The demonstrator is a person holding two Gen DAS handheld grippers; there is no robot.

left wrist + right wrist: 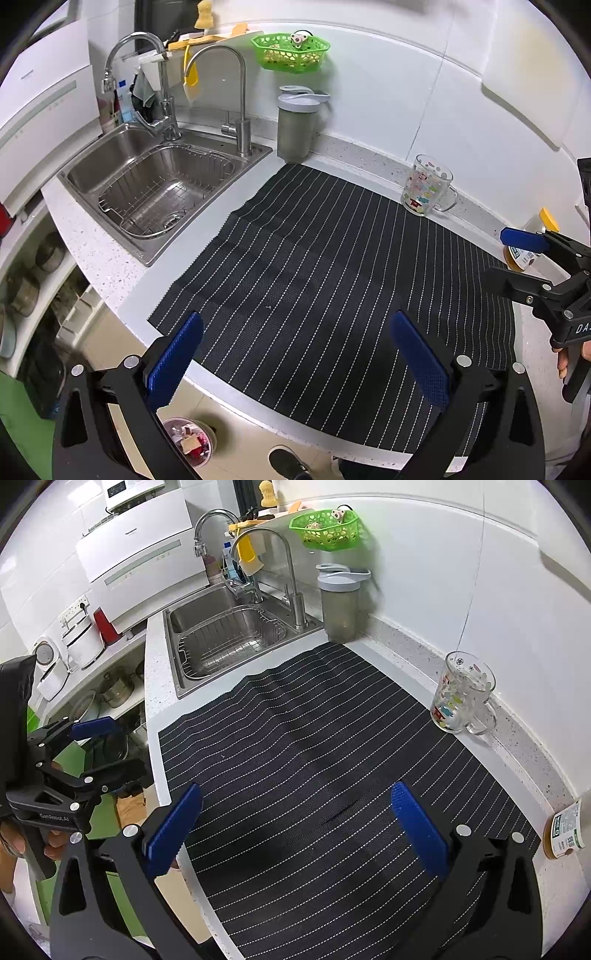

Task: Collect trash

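My left gripper [295, 354] is open and empty above the front edge of a black striped mat [314, 277] on the counter. My right gripper [295, 830] is open and empty over the same mat [314, 757]. Each gripper also shows in the other's view, the right one at the far right of the left wrist view [517, 254], the left one at the far left of the right wrist view [107, 742]. A small bin [192, 441] holding scraps of trash stands on the floor below the counter edge. I see no loose trash on the mat.
A steel sink [147, 184] with a wire basket is at the left. A grey lidded cup [297, 125], a printed glass mug [428, 188] and a labelled bottle [565, 830] stand along the back wall. A green basket [291, 50] hangs on the wall.
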